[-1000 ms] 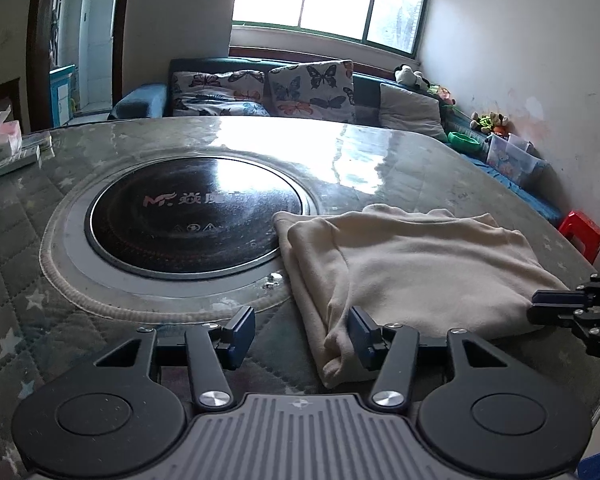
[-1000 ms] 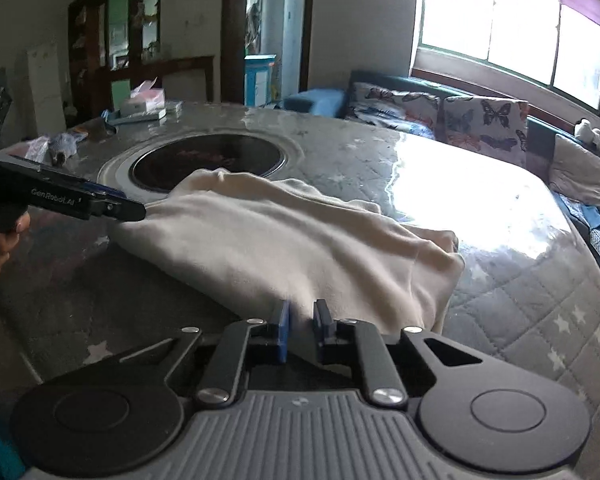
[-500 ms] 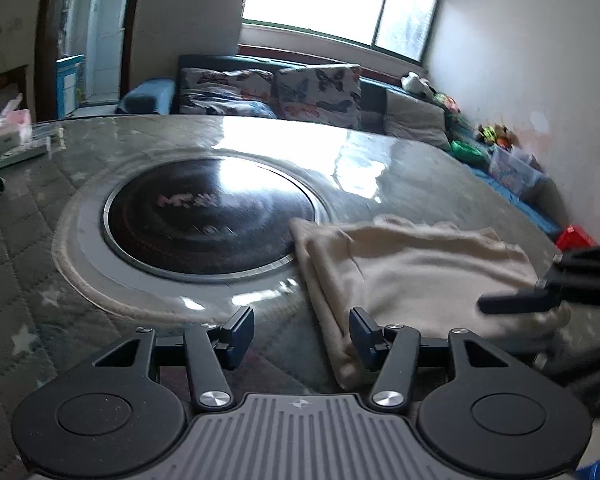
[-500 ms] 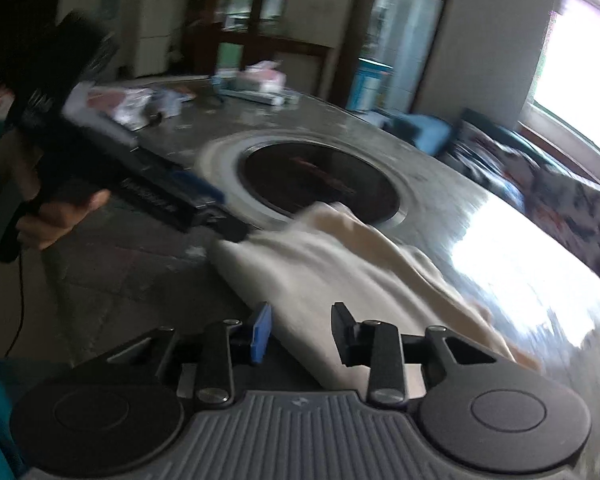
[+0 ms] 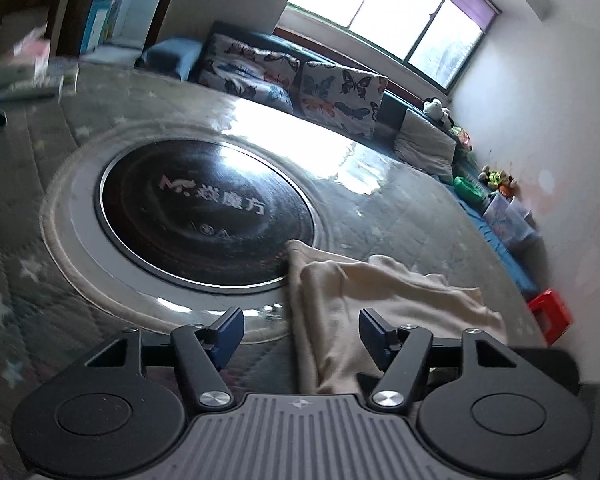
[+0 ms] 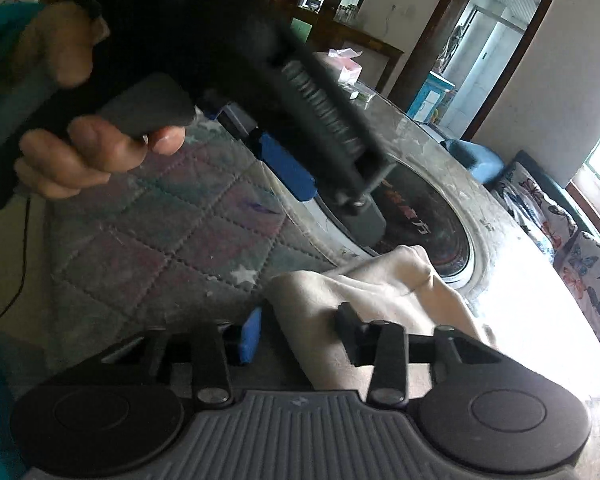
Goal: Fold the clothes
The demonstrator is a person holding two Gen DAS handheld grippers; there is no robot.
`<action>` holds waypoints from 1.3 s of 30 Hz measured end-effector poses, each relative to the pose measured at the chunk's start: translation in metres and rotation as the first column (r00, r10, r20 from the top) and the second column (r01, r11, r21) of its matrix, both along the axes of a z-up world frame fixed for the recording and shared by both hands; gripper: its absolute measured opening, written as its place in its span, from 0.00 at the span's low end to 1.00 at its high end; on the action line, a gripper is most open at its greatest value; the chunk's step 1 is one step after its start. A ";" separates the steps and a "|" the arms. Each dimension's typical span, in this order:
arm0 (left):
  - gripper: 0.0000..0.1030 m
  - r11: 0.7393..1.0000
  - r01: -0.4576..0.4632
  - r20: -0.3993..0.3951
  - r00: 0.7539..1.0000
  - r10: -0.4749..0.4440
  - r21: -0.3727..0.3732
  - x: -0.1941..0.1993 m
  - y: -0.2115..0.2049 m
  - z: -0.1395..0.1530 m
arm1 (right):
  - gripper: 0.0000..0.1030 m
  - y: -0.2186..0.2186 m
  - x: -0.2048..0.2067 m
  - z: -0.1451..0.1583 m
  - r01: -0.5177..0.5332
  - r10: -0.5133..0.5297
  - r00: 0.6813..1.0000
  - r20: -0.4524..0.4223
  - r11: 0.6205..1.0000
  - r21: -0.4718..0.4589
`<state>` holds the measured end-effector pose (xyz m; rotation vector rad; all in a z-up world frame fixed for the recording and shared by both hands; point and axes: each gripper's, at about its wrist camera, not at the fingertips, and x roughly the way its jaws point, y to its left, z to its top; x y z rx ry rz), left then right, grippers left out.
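Cloth (image 5: 380, 300) lies in a loose folded bundle beside the cooktop (image 5: 204, 212); your left gripper (image 5: 300, 332) and right gripper (image 6: 298, 330) both gape, holding nothing, so tidying may remain

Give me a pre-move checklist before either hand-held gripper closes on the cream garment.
1. Left hand-held gripper open: ok, jaws wide apart.
2. Right hand-held gripper open: ok, jaws apart.
3. Cream garment between left jaws: ok, its near edge lies in the gap.
4. Garment between right jaws: ok, fabric sits in the gap.
5. Garment flat and neat: not ok, bunched and wrinkled beside the black round cooktop.
6. Grippers apart from each other: cannot tell, the left one looms close and blurred in the right wrist view.
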<state>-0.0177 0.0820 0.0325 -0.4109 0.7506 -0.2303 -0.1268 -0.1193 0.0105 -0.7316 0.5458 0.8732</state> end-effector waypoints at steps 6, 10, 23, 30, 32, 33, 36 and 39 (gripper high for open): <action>0.66 0.987 -0.044 -0.086 0.996 0.030 -0.157 0.011 -0.004 -0.010 | 0.12 -0.020 0.007 0.020 0.069 -0.064 0.997 -0.042 0.988 0.137; 0.66 0.966 -0.072 -0.143 0.989 0.037 -0.249 0.020 -0.010 -0.017 | 0.11 -0.035 0.011 0.032 0.116 -0.100 0.992 -0.081 0.968 0.222; 0.18 0.946 -0.089 -0.187 0.982 0.031 -0.312 0.033 -0.022 -0.033 | 0.14 -0.065 0.005 0.037 0.137 -0.097 0.985 -0.142 0.941 0.308; 0.18 0.968 -0.058 -0.150 0.988 0.021 -0.243 0.030 -0.027 -0.029 | 0.17 -0.124 0.019 0.045 0.337 -0.294 0.941 -0.171 0.868 0.364; 0.18 0.975 -0.045 -0.137 0.990 0.015 -0.219 0.029 -0.030 -0.026 | 0.19 -0.147 0.031 0.043 0.424 -0.387 0.906 -0.172 0.835 0.351; 0.18 0.978 -0.039 -0.130 0.991 0.012 -0.206 0.029 -0.032 -0.025 | 0.20 -0.159 0.037 0.041 0.467 -0.434 0.884 -0.173 0.814 0.345; 0.18 0.983 -0.033 -0.122 0.992 0.010 -0.180 0.029 -0.034 -0.025 | 0.21 -0.198 0.062 0.033 0.605 -0.567 0.796 -0.213 0.721 0.338; 0.18 0.985 -0.031 -0.123 0.992 0.010 -0.168 0.030 -0.036 -0.025 | 0.32 -0.233 0.074 0.021 0.703 -0.660 0.708 -0.253 0.620 0.348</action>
